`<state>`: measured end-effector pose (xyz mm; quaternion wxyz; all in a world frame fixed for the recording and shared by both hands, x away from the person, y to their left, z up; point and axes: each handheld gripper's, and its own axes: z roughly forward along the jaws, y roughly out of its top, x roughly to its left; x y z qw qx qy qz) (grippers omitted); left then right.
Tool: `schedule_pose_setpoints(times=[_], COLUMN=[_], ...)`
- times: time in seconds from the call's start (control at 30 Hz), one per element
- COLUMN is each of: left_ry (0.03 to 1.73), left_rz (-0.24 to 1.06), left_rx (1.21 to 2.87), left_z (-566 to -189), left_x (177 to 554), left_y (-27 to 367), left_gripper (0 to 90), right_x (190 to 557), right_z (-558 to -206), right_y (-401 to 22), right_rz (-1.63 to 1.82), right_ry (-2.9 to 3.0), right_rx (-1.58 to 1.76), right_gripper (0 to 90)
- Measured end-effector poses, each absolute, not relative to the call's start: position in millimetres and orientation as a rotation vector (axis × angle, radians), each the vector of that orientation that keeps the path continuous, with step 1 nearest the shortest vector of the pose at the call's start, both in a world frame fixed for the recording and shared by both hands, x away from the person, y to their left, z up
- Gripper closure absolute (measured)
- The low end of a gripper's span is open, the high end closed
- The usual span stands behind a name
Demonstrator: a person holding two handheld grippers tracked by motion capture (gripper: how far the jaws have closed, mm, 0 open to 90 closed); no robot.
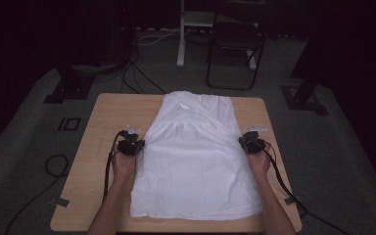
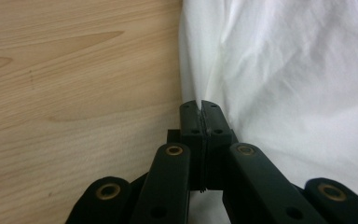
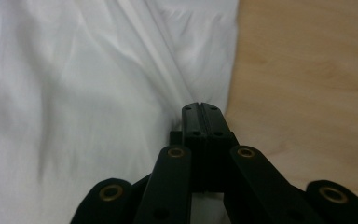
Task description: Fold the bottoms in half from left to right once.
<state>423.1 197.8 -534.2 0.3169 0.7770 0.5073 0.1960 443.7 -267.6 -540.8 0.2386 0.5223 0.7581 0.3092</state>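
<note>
We see the white garment (image 1: 191, 156) lying flat along the middle of the bench (image 1: 98, 147), its wider hem toward the person and its narrower end at the far edge. The left tongs (image 2: 200, 105) sit at its left side edge, jaws pressed together on the cloth border; the right tongs (image 3: 203, 106) mirror them at the right side edge, jaws likewise clamped on the fabric. In the high view both forearms come in low and roughly parallel, the left tongs (image 1: 129, 145) and right tongs (image 1: 251, 143) pointing away from the person about halfway up the garment. Bare wood runs down both sides of the cloth, wider on the left. The fabric is thin, softly creased, with folds fanning from each pinch; the bench is pale, grained wood with rounded corners.
</note>
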Motion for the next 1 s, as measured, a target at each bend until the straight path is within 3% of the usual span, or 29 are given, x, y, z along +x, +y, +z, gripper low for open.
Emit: schedule_pose_setpoints(times=[0.2,0.5,0.67,0.73,0.8,0.9,1.0], left_ry=[1.305,1.28,1.268,1.272,1.251,1.234,1.228], left_rz=[0.479,0.442,0.421,0.434,0.454,0.503,0.518], left_rx=[2.016,2.024,2.044,2.028,2.002,1.977,1.968], left_z=[-537.6,-538.4,-536.5,-532.5,-525.8,-512.2,-502.1], left_x=[390.8,309.7,291.0,295.4,301.9,318.6,345.1], left_y=[216.6,237.5,240.9,241.5,240.7,235.0,225.4], left_gripper=[90.0,89.9,89.1,80.6,66.4,59.2,54.2], right_x=[415.5,337.8,313.5,314.3,317.5,328.9,351.0], right_z=[-541.8,-544.4,-542.7,-540.5,-534.6,-518.5,-503.9], right_y=[-276.0,-288.5,-293.4,-293.0,-290.6,-282.4,-266.2], right_rz=[0.856,0.95,0.951,0.954,0.973,1.044,1.11], right_ry=[2.109,2.152,2.187,2.207,2.196,2.186,2.2], right_rx=[1.384,1.369,1.37,1.37,1.324,1.262,1.187], right_gripper=[89.9,89.9,89.9,87.8,72.8,63.0,59.2])
